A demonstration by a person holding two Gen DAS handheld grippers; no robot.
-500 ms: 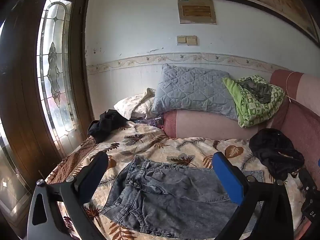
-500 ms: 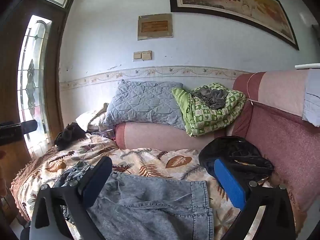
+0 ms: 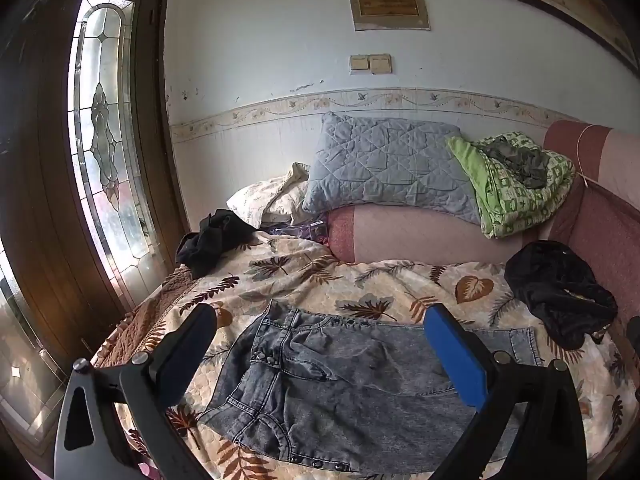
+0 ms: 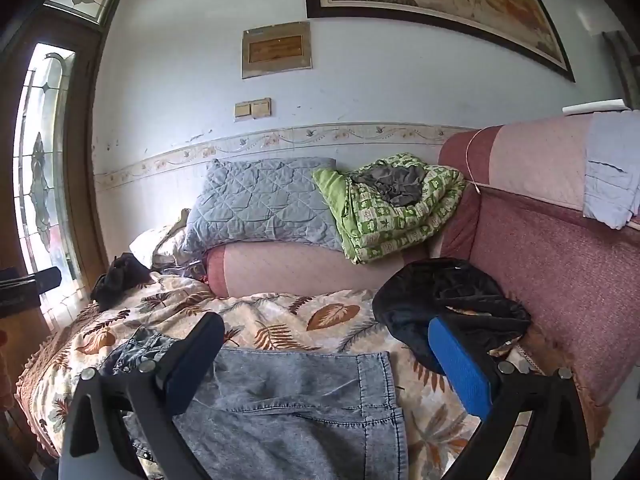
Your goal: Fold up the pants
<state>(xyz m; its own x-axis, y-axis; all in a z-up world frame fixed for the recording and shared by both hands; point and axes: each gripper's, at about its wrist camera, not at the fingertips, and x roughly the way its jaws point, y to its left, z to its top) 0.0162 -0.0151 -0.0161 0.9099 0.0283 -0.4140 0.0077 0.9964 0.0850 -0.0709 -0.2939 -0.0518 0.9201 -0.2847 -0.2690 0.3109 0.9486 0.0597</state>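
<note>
Grey-blue denim pants [image 3: 340,384] lie flat on the leaf-print cover, waistband to the left, leg hems to the right. They show in the right wrist view [image 4: 296,400] too, hem end nearest. My left gripper [image 3: 320,340] is open and empty, held above the waist end. My right gripper [image 4: 326,352] is open and empty, held above the hem end. Neither touches the denim.
A leaf-print cover [image 3: 360,280] lies over a pink sofa [image 4: 560,280]. A black garment [image 3: 560,300] sits at the right, another black garment [image 3: 212,240] at the far left. A grey pillow [image 3: 384,168] and a green blanket [image 3: 516,188] rest on the armrest. A glass door [image 3: 100,160] stands left.
Both grippers have shifted slightly; the pants look a little nearer and lie as before. Both grippers stay open.
</note>
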